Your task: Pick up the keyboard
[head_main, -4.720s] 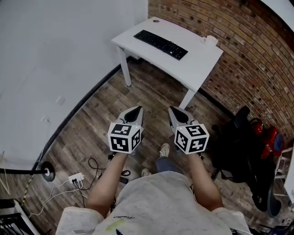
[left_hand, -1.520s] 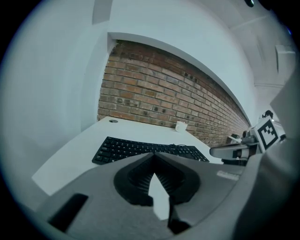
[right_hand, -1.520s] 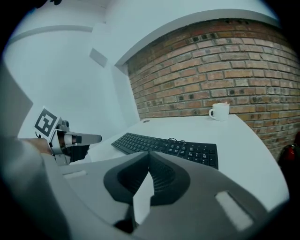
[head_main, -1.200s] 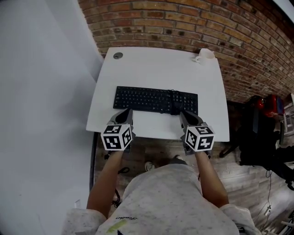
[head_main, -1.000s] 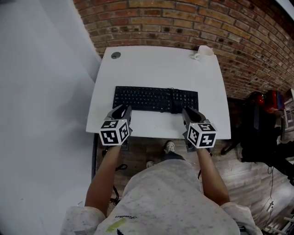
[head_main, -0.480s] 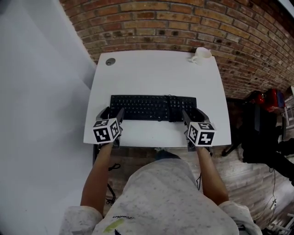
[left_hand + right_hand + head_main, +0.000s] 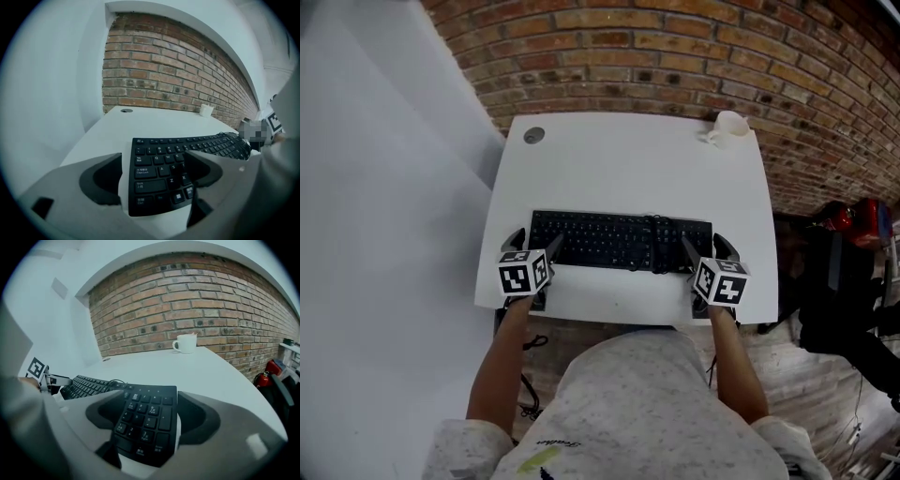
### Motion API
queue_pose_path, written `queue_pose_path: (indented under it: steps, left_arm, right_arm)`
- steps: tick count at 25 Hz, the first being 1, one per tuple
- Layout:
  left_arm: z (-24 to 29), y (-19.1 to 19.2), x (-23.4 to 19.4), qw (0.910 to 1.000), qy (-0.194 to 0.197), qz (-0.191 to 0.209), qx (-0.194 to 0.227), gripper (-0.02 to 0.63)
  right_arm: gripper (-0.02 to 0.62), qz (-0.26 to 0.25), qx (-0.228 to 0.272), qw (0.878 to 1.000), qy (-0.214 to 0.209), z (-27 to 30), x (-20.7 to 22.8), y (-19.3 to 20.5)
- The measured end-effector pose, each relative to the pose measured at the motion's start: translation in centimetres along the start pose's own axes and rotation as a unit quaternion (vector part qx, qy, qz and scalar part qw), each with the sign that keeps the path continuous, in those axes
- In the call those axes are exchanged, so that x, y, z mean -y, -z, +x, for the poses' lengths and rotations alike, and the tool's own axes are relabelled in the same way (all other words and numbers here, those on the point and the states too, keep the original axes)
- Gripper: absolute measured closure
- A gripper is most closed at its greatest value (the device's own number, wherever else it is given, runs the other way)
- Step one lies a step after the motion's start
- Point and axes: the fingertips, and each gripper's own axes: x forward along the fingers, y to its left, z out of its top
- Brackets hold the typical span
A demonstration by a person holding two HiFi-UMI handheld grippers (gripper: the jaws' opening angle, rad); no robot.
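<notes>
1. The black keyboard (image 7: 619, 241) lies flat on the white desk (image 7: 628, 159), towards the near edge and parallel to it. It's not lifted at all yet.
2. The left gripper (image 7: 534, 240) is down at the keyboard's left end with its jaws opening. The end of the keyboard sits between them. One jaw is just off the left edge over bare desk and the other is over the letter keys. The pads aren't pinching anything.
3. It's the same on the other side. The right gripper (image 7: 706, 246) has its jaws opening too, and the number pad end is between them. The outer jaw is just past the right edge and the inner one is over the keys, so no grip there either.
4. Both grippers tilt down towards the desk. I can't tell if the tips actually touch it.
5. A white mug (image 7: 729, 125) stands at the far right corner, near the brick wall (image 7: 675, 56), well away from the keyboard. A round cable hole (image 7: 533, 135) is at the far left corner.
</notes>
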Motion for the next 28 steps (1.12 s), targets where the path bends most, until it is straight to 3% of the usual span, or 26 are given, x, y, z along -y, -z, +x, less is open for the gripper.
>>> queue_pose_path:
  steps: [10, 18, 28]
  left_arm:
    - [1.7, 0.2, 0.1, 0.9985, 0.036, -0.034, -0.022, 0.163]
    - [2.1, 0.5, 0.4, 0.9956, 0.059, -0.047, -0.055, 0.185]
    - [1.8, 0.3, 0.7, 0.9970, 0.051, -0.050, -0.030, 0.198]
  right_arm:
    - [0.187, 0.047, -0.038, 0.998, -0.022, 2.2, 0.5, 0.8]
    - [0.187, 0.055, -0.072, 0.995, -0.027, 2.6, 0.7, 1.1]
    - [0.198, 0.060, -0.064, 0.996, -0.021, 2.4, 0.8, 1.1]
